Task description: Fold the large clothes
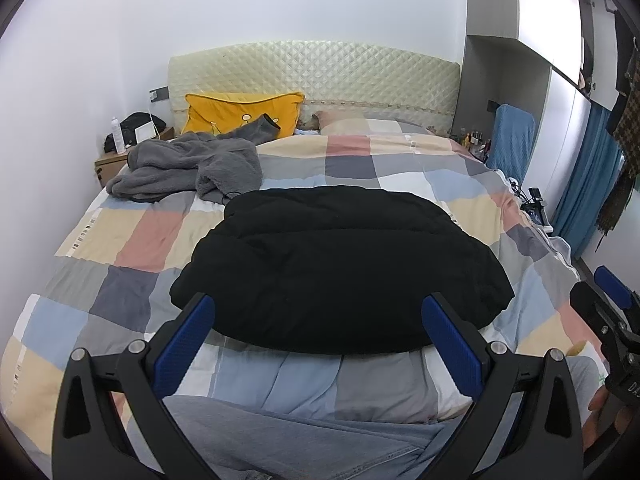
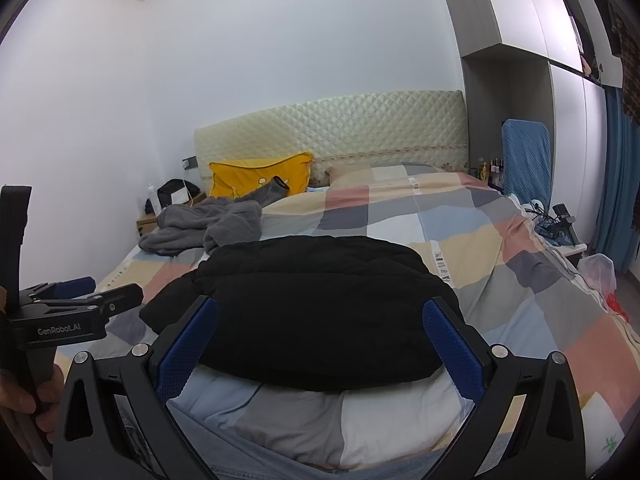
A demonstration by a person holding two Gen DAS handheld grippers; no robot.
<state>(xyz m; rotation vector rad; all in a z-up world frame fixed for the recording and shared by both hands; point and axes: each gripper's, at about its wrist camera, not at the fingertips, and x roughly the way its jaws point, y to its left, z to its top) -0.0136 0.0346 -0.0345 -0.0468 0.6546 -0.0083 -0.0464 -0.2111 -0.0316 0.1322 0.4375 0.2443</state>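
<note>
Black padded garment (image 1: 340,272): lies folded into a compact, rounded bundle on the near half of the bed, roughly centred across its width; its near edge sits just short of the bed's foot.
Left hand-held gripper (image 1: 318,330): held above the near edge of the bed, blue-padded fingers (image 1: 182,350) spread wide, nothing between them; the garment's near edge shows in the gap but is not touched.
Right hand-held gripper (image 2: 320,334): also held over the foot of the bed, fingers spread wide and empty, framing the near edge of the black bundle.
Relation of the two: side by side; the left wrist view shows the right one at its right edge, and the right wrist view shows the left one at its left edge with a hand (image 2: 24,400) wrapped round the handle.
Bed (image 1: 132,248): covered by a patchwork duvet of pink, beige, blue, grey and white squares, with a cream quilted headboard (image 1: 316,72) at the far end.
Grey fleece garment (image 1: 188,168): crumpled on the far left of the bed, apart from the black bundle.
Yellow pillow (image 1: 240,114): against the headboard, far left, behind the grey fleece.
Person: legs in blue jeans (image 1: 304,444) at the near edge, just at the bed's foot.
Blue chair back (image 1: 512,140): far right, beside the bed.
</note>
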